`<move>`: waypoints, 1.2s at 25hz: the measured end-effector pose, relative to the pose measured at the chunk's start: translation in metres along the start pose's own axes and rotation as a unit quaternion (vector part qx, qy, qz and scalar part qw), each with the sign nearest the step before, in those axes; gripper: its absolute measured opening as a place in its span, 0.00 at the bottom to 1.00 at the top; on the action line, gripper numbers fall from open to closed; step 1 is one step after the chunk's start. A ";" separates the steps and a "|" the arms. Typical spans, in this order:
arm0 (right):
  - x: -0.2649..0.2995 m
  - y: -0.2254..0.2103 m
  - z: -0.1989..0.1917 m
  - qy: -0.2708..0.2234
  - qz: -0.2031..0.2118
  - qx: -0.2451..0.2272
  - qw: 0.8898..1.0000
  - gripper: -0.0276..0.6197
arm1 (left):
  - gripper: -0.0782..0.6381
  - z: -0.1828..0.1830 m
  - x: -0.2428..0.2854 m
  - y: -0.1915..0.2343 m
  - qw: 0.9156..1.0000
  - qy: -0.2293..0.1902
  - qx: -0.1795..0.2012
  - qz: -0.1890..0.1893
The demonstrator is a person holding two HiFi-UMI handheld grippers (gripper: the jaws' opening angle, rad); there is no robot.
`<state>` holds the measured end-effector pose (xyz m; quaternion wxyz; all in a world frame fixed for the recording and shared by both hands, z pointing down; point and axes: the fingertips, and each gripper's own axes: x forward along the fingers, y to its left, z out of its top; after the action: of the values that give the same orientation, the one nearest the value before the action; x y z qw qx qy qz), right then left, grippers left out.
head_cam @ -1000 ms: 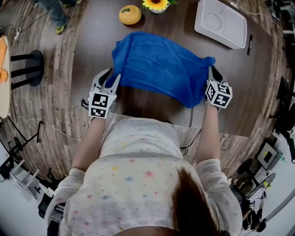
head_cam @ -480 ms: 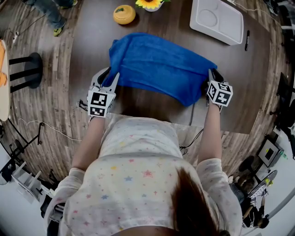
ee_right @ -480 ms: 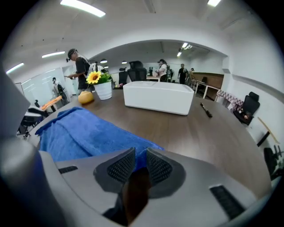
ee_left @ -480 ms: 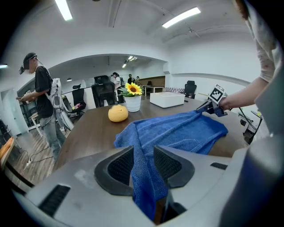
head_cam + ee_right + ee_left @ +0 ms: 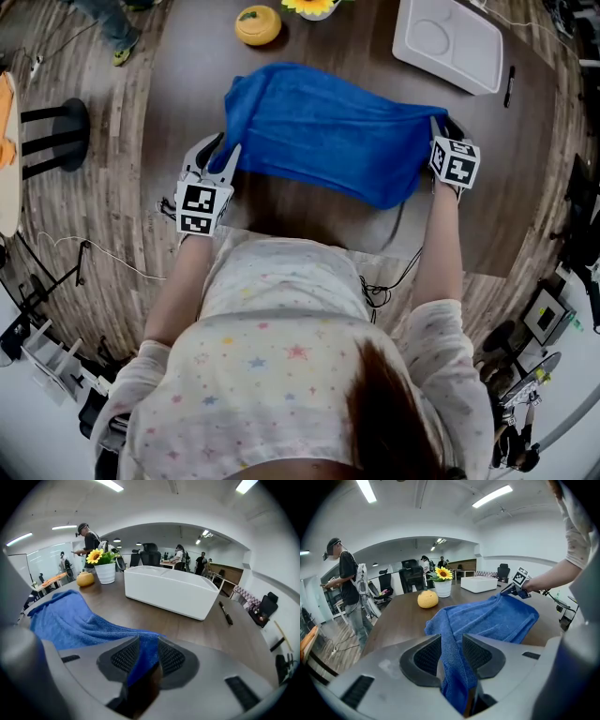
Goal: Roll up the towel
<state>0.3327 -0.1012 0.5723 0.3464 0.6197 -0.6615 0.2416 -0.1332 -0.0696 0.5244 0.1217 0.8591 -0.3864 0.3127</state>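
The left gripper [image 5: 451, 654] pinches one near corner of the blue towel [image 5: 323, 127], and the right gripper [image 5: 144, 657] pinches the other. The cloth stretches between them.

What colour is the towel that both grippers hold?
Plain bright blue towel, best seen in the head view.

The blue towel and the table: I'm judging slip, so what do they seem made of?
Blue towel: soft terry cloth, probably cotton or microfibre; matte, with a fuzzy ribbed weave and limp folds. Table: dark brown wood or wood-look laminate; smooth, with a low sheen and faint grain streaks.
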 end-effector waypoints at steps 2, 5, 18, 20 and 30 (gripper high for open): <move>-0.013 0.003 0.003 -0.010 -0.004 -0.003 1.000 0.23 | 0.29 0.000 0.001 -0.001 1.000 0.001 0.004 -0.004; -0.041 0.016 -0.005 -0.017 0.010 0.000 1.000 0.23 | 0.29 -0.002 0.004 -0.003 1.000 0.005 0.004 -0.011; -0.129 0.079 -0.109 0.041 0.053 0.050 0.997 0.20 | 0.38 -0.036 0.006 -0.008 0.998 0.037 -0.005 -0.047; -0.130 0.079 -0.122 0.053 0.043 0.053 0.996 0.20 | 0.38 -0.045 0.001 -0.005 0.998 0.047 0.000 -0.045; -0.114 0.109 -0.120 0.053 0.062 0.042 0.996 0.23 | 0.38 -0.083 -0.017 -0.007 0.995 0.082 0.007 -0.054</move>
<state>0.2432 0.0757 0.5748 0.3388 0.5778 -0.6689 0.3224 -0.1734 -0.0172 0.5783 0.1636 0.8510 -0.3262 0.3777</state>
